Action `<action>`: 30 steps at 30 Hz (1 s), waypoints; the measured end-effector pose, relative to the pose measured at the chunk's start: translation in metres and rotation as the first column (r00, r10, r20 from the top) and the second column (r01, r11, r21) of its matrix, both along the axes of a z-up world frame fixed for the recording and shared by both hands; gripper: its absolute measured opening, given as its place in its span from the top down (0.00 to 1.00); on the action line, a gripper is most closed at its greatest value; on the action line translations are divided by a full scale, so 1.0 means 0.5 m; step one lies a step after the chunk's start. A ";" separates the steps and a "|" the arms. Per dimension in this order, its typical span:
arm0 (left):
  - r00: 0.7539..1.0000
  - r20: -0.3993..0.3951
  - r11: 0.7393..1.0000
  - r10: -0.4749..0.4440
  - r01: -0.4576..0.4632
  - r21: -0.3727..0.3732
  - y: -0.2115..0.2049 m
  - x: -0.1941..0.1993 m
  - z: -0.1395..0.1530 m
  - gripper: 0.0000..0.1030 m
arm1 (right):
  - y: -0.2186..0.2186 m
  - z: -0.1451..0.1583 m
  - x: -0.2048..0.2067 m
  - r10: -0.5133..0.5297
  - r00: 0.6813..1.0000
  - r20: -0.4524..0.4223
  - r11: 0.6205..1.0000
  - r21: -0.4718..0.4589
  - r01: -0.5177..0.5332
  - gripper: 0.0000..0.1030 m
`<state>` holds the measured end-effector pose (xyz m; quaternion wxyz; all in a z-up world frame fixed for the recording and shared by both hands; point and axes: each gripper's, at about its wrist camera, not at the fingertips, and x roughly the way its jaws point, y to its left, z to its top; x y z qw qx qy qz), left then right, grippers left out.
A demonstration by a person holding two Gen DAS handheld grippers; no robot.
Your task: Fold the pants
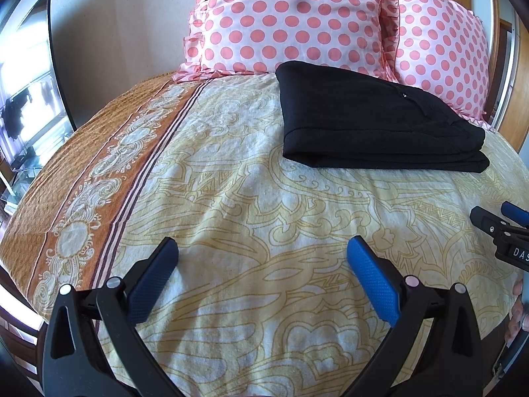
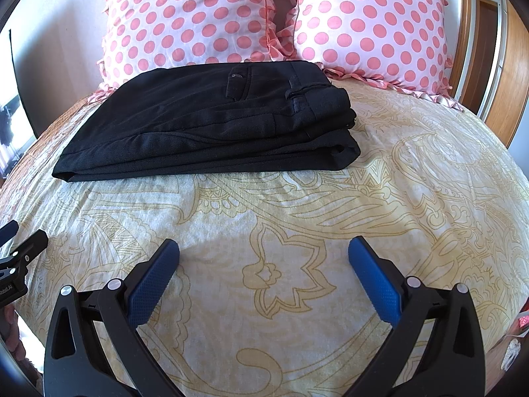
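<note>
Black pants [image 1: 373,122] [image 2: 211,125] lie folded into a flat rectangular stack on the bed, close to the pillows, waistband and back pocket on top at the right in the right wrist view. My left gripper [image 1: 263,248] is open over bare bedspread, well short of the pants, nothing between its blue pads. My right gripper [image 2: 264,248] is open too, hovering over the sheet in front of the stack. Each gripper shows at the edge of the other's view: the right gripper [image 1: 502,231] and the left gripper [image 2: 16,248].
The bedspread [image 1: 231,198] [image 2: 396,182] is cream with yellow floral lines and an orange border at the left. Two pink polka-dot pillows [image 1: 291,16] [image 2: 370,23] stand behind the pants. A wall and dark screen [image 1: 29,82] are at left, a wooden door [image 2: 486,49] at right.
</note>
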<state>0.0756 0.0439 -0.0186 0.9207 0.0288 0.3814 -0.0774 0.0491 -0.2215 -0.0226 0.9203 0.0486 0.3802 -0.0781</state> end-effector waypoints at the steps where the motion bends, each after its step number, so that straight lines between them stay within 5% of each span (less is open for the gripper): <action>1: 1.000 0.002 1.000 0.002 -0.002 0.000 0.000 0.000 0.000 0.02 | 0.000 0.000 -0.001 0.000 1.000 0.000 1.000 0.000 0.000 0.01; 30: 1.000 -0.022 1.000 -0.011 0.011 0.004 -0.001 0.008 0.001 0.02 | 0.002 -0.001 -0.001 -0.003 1.000 0.002 1.000 0.000 0.003 0.01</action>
